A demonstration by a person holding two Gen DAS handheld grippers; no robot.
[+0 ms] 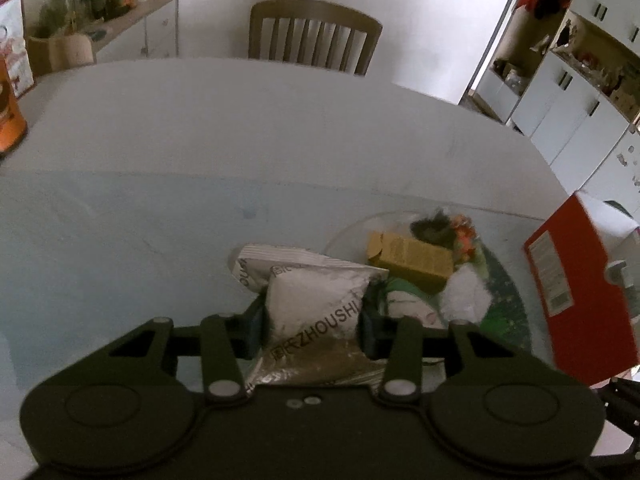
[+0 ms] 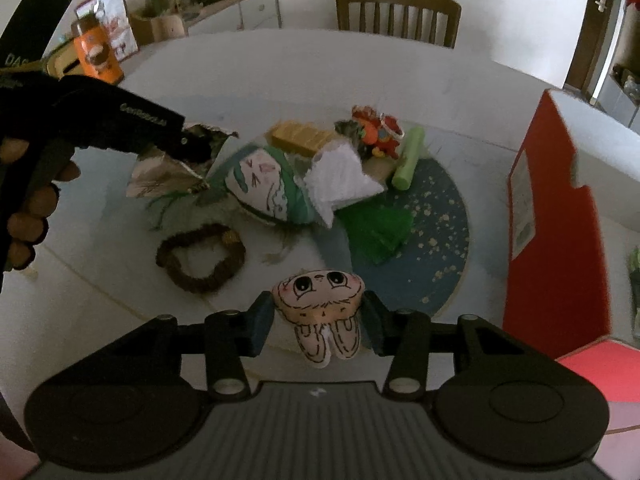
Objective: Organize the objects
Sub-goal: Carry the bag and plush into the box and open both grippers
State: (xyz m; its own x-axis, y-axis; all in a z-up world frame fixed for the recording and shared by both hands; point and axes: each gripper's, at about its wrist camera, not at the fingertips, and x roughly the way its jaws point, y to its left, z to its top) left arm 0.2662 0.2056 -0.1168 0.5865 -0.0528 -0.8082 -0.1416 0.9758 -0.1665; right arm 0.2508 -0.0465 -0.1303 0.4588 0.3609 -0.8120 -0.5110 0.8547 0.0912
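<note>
Clamped between my left gripper [image 1: 313,322] pads, nearest my left camera, a silver foil pouch [image 1: 316,308] is hanging clear of the table [image 1: 160,200]; the jaws are pinching its middle, so I am holding it, not just straddling it. Moving rightward in my right camera, a dark braided ring [image 2: 200,258] is lying on the tabletop, then a green-and-white plush with a drawn face [image 2: 266,186], a white cloth piece [image 2: 340,180] and a yellow box [image 2: 302,136]. My right gripper [image 2: 318,320] is closing on a small cartoon-faced plush [image 2: 320,308], its pads pressing both sides.

Judging the risks: the pouch is slick foil and I am gripping it mid-body, so it could be slipping or swinging as I carry it. The plush is soft and I am squeezing only its lower half, so it might be squirming out when I lift. Both hands are working close together, and the pile could be snagging either item.

Further right, a green fabric piece [image 2: 374,232] and a green cylinder [image 2: 408,158] are resting on a round blue speckled mat [image 2: 440,240], beside a red-orange toy [image 2: 376,132]. At the far right a red box [image 2: 556,220] is standing open; I cannot see anything inside it from here.
</note>
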